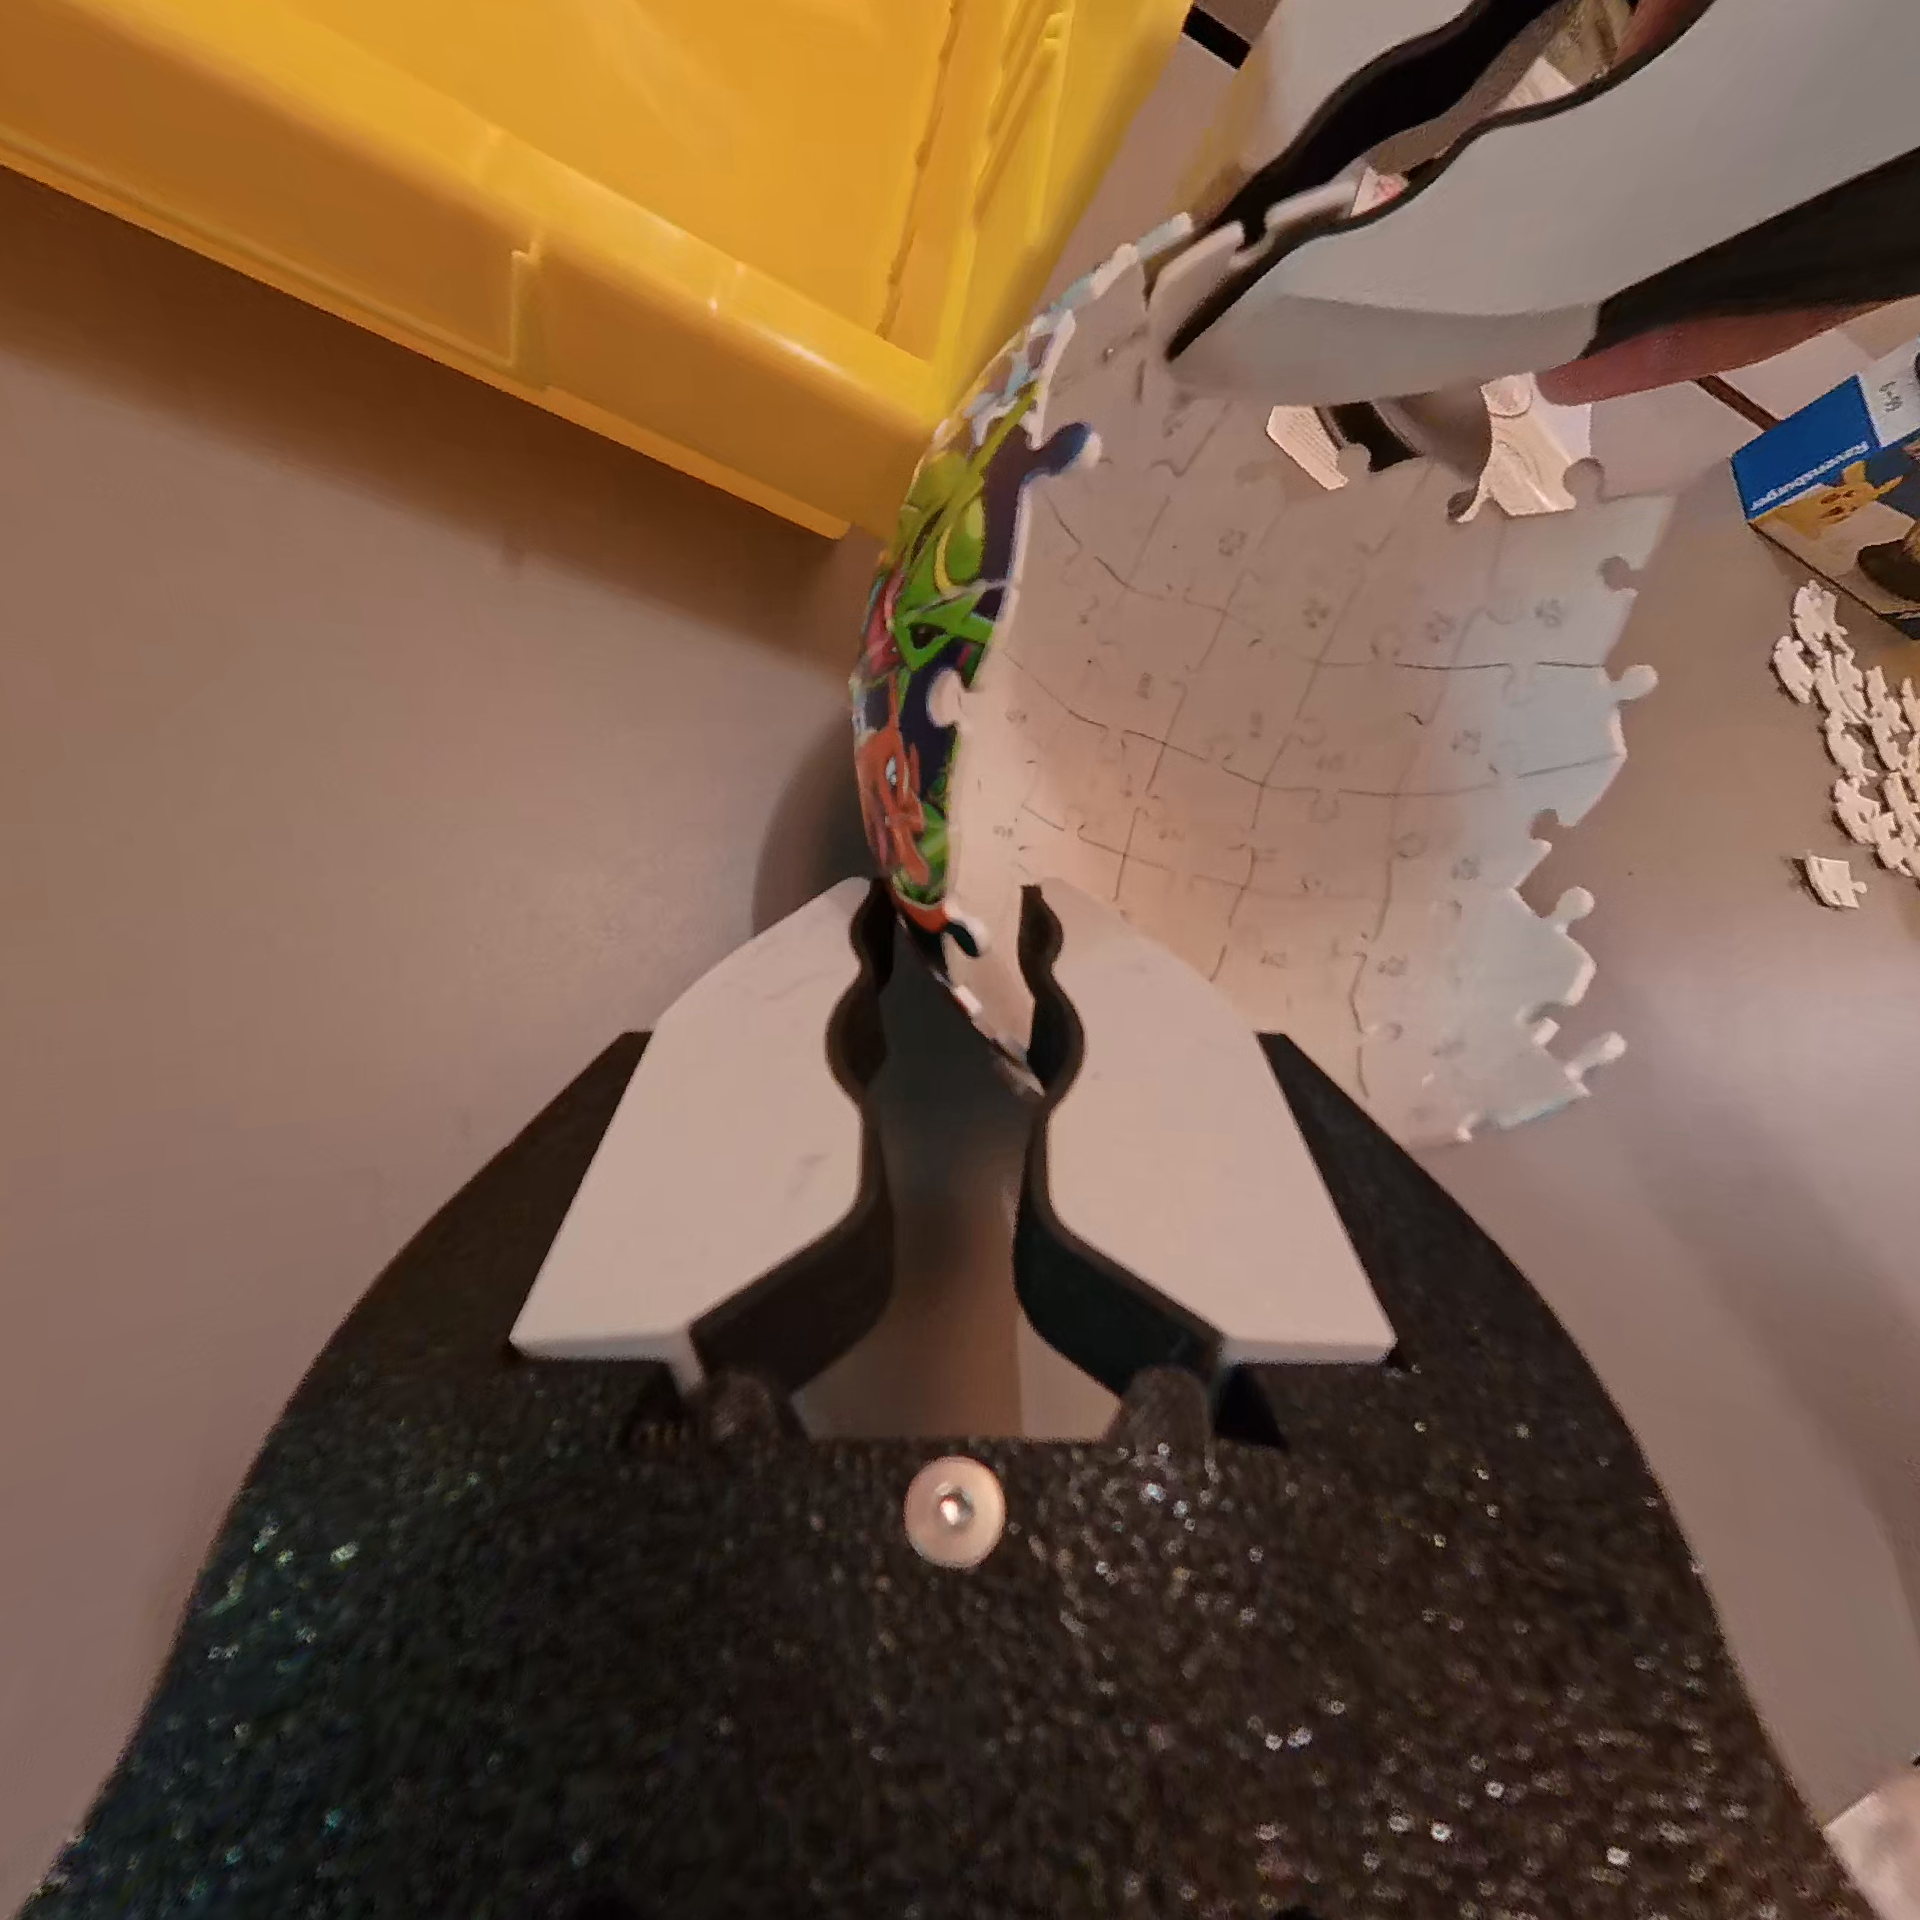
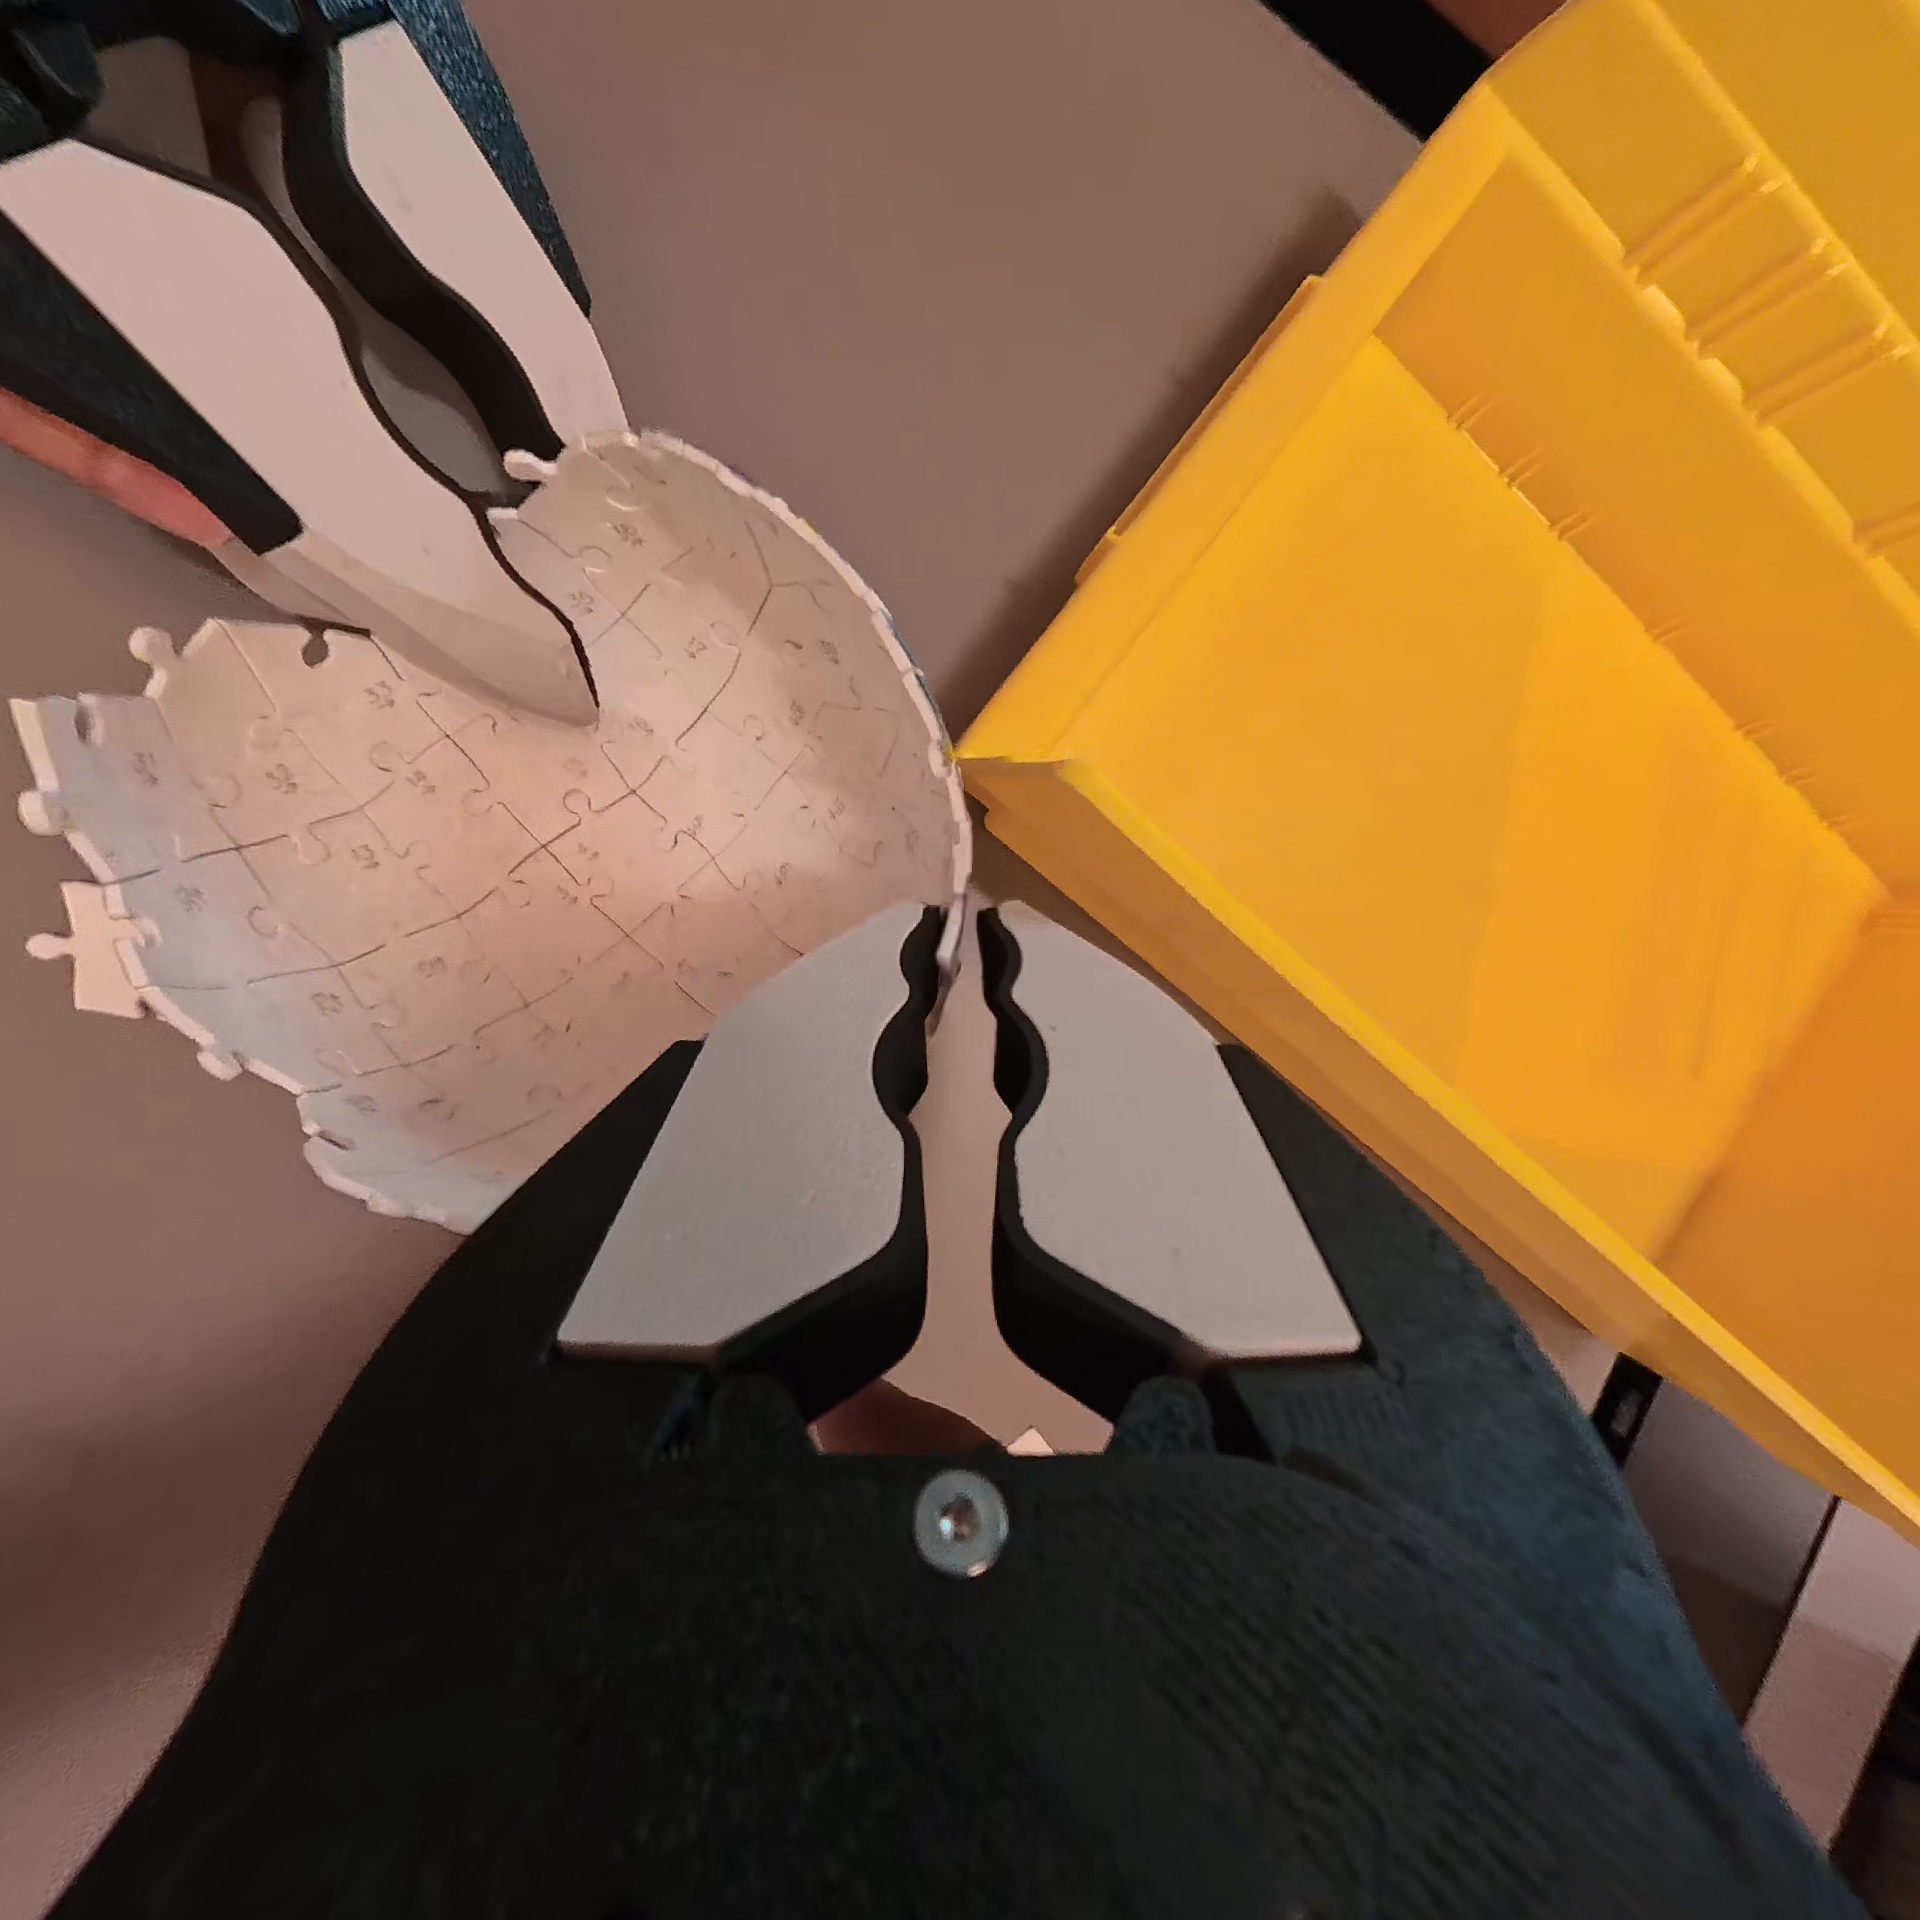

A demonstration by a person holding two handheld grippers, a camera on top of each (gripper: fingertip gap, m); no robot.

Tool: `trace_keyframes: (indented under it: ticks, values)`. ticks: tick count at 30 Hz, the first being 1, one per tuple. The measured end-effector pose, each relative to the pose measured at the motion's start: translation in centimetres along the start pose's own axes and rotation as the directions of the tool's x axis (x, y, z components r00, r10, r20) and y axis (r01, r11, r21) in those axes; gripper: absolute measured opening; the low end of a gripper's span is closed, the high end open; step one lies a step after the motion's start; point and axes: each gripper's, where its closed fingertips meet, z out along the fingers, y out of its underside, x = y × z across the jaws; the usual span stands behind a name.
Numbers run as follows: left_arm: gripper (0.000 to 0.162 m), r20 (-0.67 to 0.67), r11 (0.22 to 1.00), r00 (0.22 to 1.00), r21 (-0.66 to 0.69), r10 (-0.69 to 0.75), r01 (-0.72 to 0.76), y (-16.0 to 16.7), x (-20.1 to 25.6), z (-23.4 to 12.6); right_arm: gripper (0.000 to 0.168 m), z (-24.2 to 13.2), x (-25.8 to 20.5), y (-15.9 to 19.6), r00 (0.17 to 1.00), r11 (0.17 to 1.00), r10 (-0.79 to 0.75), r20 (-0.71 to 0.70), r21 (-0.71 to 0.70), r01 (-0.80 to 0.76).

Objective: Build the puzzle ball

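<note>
Where shell [image 2: 499, 831] curves, yellow bin [image 2: 1455, 790] alongside

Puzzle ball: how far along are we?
Done: a curved shell of joined white-backed puzzle pieces, printed outside, roughly half a ball. In hand: left tool and right tool each pinch its rim. Left: its ragged open edge and a pile of loose white pieces on the table.
</note>
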Motion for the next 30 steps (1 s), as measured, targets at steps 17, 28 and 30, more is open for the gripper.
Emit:
trace_keyframes:
  ticks: [17, 28, 30]
  values:
    - [0.025, 0.002, 1.0, 1.0, -0.007, 0.014, -0.014, 0.07, 0.1, 0.01, 0.011, 0.13, 0.43, -0.04, 0.993, 0.979, -0.116, 0.014, -0.17, 0.117]
    - [0.025, -0.002, 1.0, 1.0, -0.008, 0.014, -0.014, 0.08, 0.16, 0.0, 0.004, 0.06, 0.11, 0.01, 0.996, 0.986, -0.086, 0.031, -0.14, 0.089]
    - [0.025, -0.007, 1.0, 1.0, -0.008, 0.014, -0.014, 0.07, 0.22, -0.01, 0.004, -0.11, 0.16, -0.1, 0.995, 0.986, -0.091, 0.028, -0.137, 0.094]
